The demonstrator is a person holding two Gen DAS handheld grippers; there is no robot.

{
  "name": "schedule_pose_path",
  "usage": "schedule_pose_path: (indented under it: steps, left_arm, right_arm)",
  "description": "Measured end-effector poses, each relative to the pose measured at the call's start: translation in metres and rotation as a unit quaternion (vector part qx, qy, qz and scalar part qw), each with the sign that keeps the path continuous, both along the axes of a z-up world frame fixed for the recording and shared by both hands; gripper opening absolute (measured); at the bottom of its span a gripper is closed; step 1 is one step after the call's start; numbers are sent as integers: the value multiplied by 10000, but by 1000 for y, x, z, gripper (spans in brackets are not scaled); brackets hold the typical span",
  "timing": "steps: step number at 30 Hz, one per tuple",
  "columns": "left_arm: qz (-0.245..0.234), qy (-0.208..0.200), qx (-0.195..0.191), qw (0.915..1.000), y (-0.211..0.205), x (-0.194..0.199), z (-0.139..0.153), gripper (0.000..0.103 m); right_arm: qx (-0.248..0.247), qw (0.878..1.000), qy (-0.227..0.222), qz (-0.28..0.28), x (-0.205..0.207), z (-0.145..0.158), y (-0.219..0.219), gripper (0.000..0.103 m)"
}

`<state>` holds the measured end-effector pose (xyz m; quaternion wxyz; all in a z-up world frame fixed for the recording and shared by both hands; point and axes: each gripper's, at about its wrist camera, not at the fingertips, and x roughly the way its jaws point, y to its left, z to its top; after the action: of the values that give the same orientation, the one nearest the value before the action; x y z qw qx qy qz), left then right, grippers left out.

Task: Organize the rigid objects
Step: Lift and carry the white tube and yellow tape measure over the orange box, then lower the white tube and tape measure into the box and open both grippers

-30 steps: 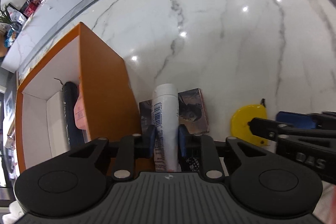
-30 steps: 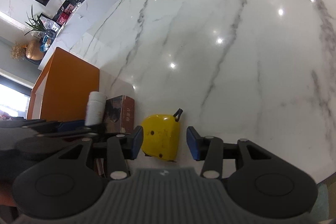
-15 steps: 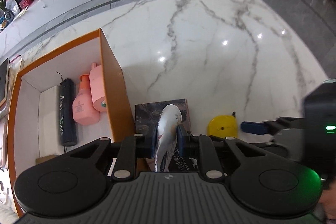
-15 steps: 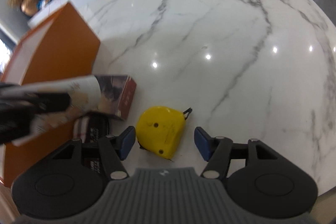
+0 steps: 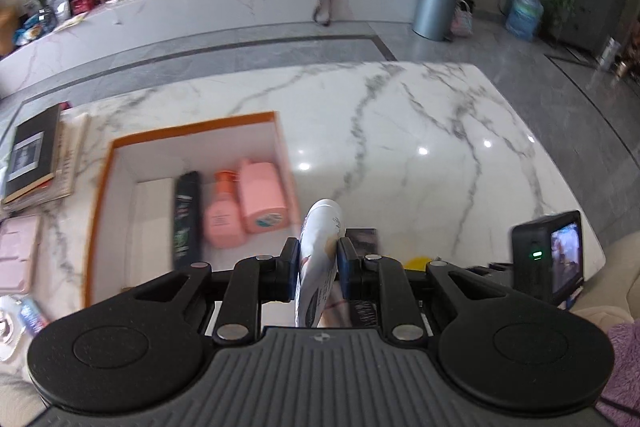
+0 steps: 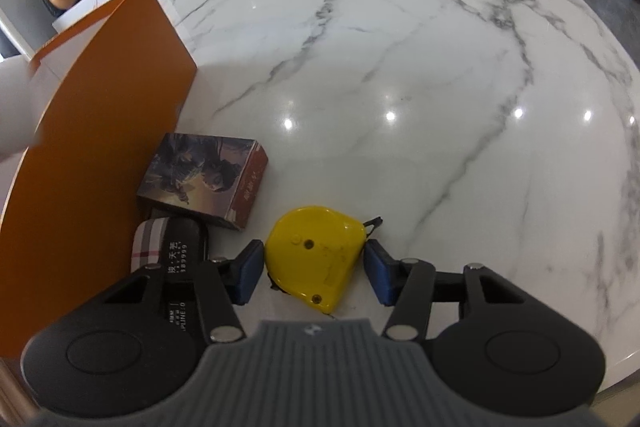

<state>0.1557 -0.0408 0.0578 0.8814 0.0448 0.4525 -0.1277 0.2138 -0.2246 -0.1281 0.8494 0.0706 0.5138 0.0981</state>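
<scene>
My left gripper (image 5: 318,259) is shut on a white tube (image 5: 320,247) and holds it high above the marble table, just right of the orange box (image 5: 200,129). The box holds two pink bottles (image 5: 262,197), a black tube (image 5: 186,215) and a white box. My right gripper (image 6: 314,267) is open, its blue pads on either side of a yellow tape measure (image 6: 316,253) lying on the table; whether they touch it is unclear. The orange box (image 6: 100,131) stands to its left.
A picture-printed carton (image 6: 204,183) and a plaid-and-black case (image 6: 172,247) lie between the orange box and the tape measure. Books (image 5: 36,159) and a pink case (image 5: 18,251) lie left of the box. The marble table (image 6: 440,87) stretches ahead.
My left gripper has lifted the white tube well up from the table and the view now looks down into the orange box. My right gripper has closed in around the yellow tape measure.
</scene>
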Motion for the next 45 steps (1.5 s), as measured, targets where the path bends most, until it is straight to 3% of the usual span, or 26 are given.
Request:
schedule_pose_path:
  steps: [5, 12, 18, 22, 27, 34, 40, 45]
  left_arm:
    - [321, -21, -153, 9994, 39, -6, 7, 22]
    - [607, 7, -325, 9976, 92, -14, 4, 22]
    - [773, 151, -561, 9953, 122, -10, -12, 22]
    - [748, 422, -719, 9937, 132, -5, -30, 22]
    - [333, 940, -405, 9942, 137, -1, -51, 22]
    - [-399, 1623, 254, 9856, 139, 7, -66, 22]
    - [-706, 2135, 426, 9734, 137, 25, -82, 22]
    - [-709, 2268, 386, 9706, 136, 33, -95, 23]
  right_arm:
    - [453, 9986, 111, -228, -4, 5, -11, 55]
    - [827, 9958, -389, -88, -27, 33, -8, 55]
    - [1286, 9867, -982, 147, -50, 80, 2, 55]
    - [1397, 9788, -1351, 654, -57, 119, 32, 55]
    - [1192, 9664, -1486, 1727, -56, 148, 94, 55]
    - [641, 9528, -814, 2853, -39, 124, 174, 55]
    - [130, 9467, -289, 3206, -15, 86, 210, 55]
    - [-309, 9401, -105, 3392, 1, 66, 225, 55]
